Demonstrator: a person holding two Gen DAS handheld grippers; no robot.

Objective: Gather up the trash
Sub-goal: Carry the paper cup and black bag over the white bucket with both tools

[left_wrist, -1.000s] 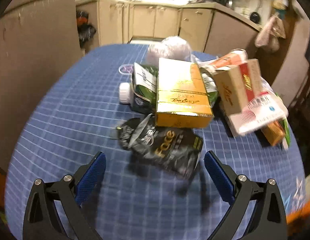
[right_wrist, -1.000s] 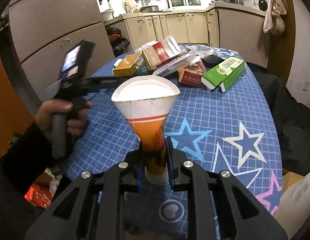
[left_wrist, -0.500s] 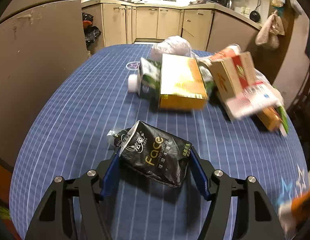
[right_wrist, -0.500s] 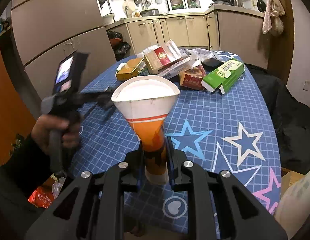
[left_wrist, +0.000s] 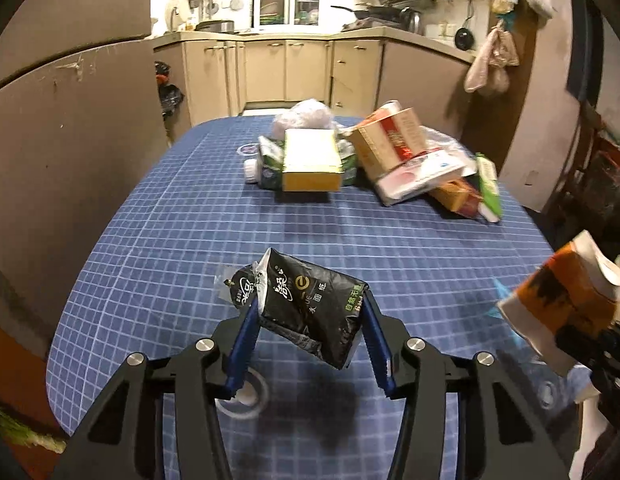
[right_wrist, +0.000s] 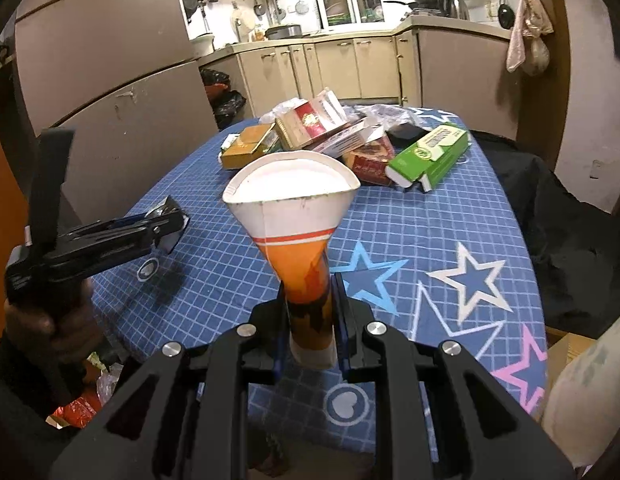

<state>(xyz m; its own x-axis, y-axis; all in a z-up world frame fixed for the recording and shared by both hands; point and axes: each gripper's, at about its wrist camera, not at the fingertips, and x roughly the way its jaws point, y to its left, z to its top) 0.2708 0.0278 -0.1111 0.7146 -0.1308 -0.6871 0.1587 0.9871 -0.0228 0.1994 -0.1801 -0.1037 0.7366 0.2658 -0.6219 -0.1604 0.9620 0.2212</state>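
Observation:
My left gripper [left_wrist: 307,320] is shut on a black tissue wrapper [left_wrist: 305,312] and holds it above the blue grid tablecloth [left_wrist: 189,240]. My right gripper [right_wrist: 310,312] is shut on a crushed orange and white paper cup [right_wrist: 297,216], held upright over the near end of the table. The cup also shows at the right edge of the left wrist view [left_wrist: 562,304]. The left gripper with the wrapper shows at the left of the right wrist view [right_wrist: 121,232]. A pile of trash boxes lies at the far end of the table, led by a yellow box [left_wrist: 312,160].
In the pile are a red and tan carton [left_wrist: 390,140], a white and red box [left_wrist: 422,176], a green box [right_wrist: 430,156] and a plastic bag [left_wrist: 305,114]. Kitchen cabinets [left_wrist: 310,72] stand beyond the table. A large brown fridge [right_wrist: 109,80] stands left.
My left gripper closed on the black wrapper, lifted it off the cloth and pulled back from the pile. The right gripper kept holding the cup almost still.

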